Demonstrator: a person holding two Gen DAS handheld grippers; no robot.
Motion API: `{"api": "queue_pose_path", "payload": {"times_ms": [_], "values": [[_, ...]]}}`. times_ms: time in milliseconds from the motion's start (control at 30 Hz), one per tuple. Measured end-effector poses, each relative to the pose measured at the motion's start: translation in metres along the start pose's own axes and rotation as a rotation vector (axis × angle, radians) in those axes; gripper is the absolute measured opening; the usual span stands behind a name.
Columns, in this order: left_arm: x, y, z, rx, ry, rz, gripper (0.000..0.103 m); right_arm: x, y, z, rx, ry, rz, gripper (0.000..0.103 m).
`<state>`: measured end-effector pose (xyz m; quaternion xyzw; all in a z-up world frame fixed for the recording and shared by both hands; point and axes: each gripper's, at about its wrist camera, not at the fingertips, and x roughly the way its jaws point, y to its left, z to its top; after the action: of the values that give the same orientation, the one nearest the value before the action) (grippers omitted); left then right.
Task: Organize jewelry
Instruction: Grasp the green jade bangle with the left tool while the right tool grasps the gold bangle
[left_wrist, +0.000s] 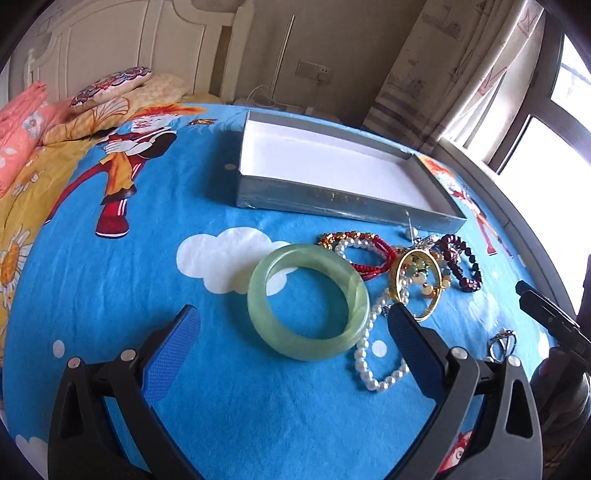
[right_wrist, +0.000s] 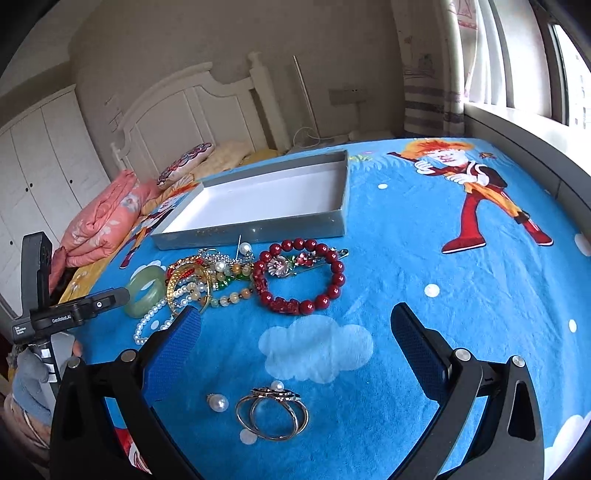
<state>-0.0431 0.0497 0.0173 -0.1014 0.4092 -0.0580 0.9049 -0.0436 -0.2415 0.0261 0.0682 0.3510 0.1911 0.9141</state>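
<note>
A green jade bangle (left_wrist: 308, 301) lies on the blue bedsheet between the open fingers of my left gripper (left_wrist: 291, 319). Beside it lie a white pearl necklace (left_wrist: 369, 354), a gold bangle (left_wrist: 419, 284), a red cord bracelet (left_wrist: 369, 254) and a dark red bead bracelet (left_wrist: 461, 264). An empty grey box (left_wrist: 332, 199) with a white inside sits behind the pile. My right gripper (right_wrist: 295, 321) is open and empty, with a silver ring (right_wrist: 273, 413) and a pearl earring (right_wrist: 218, 402) on the sheet between its arms. The red bead bracelet (right_wrist: 301, 277) lies just ahead of it.
Folded pink quilt (right_wrist: 107, 221) and pillows (left_wrist: 110, 86) lie at the head of the bed by the white headboard (right_wrist: 184, 114). A window (left_wrist: 546, 147) and curtain run along the bed's right side. The other gripper's body shows at the left (right_wrist: 70, 314).
</note>
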Motion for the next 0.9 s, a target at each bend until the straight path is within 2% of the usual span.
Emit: {"api": "queue_pose_path", "payload": {"times_ms": [133, 200, 233, 333, 400, 433, 533, 600, 733, 900], "values": [[0.017, -0.014, 0.007, 0.059, 0.04, 0.075, 0.099, 0.002, 0.01, -0.002, -0.056, 0.002, -0.02, 0.098], [0.026, -0.017, 0.011, 0.061, 0.063, 0.094, 0.095, 0.002, 0.015, -0.003, -0.083, -0.001, -0.036, 0.098], [0.03, -0.017, 0.014, 0.058, 0.066, 0.125, 0.094, 0.002, 0.018, -0.004, -0.099, -0.002, -0.044, 0.098], [0.033, -0.017, 0.016, 0.055, 0.064, 0.155, 0.093, 0.001, 0.029, -0.004, -0.148, -0.011, -0.078, 0.098], [0.031, -0.017, 0.015, 0.064, 0.047, 0.163, 0.078, 0.004, 0.04, -0.004, -0.18, 0.003, -0.07, 0.098], [0.027, -0.015, 0.013, 0.055, 0.032, 0.185, 0.078, 0.007, 0.046, -0.004, -0.187, 0.013, -0.059, 0.098], [0.017, -0.001, 0.009, -0.001, 0.012, 0.152, 0.078, 0.02, 0.071, -0.003, -0.245, 0.061, -0.046, 0.097], [0.007, 0.013, 0.005, -0.041, -0.008, 0.165, 0.078, 0.03, 0.087, -0.002, -0.292, 0.087, -0.04, 0.087], [-0.006, 0.04, -0.001, -0.113, -0.022, 0.154, 0.078, 0.054, 0.109, 0.006, -0.303, 0.155, -0.03, 0.082], [-0.005, 0.038, -0.002, -0.088, -0.018, 0.157, 0.078, 0.078, 0.123, 0.013, -0.303, 0.184, -0.075, 0.079]]}}
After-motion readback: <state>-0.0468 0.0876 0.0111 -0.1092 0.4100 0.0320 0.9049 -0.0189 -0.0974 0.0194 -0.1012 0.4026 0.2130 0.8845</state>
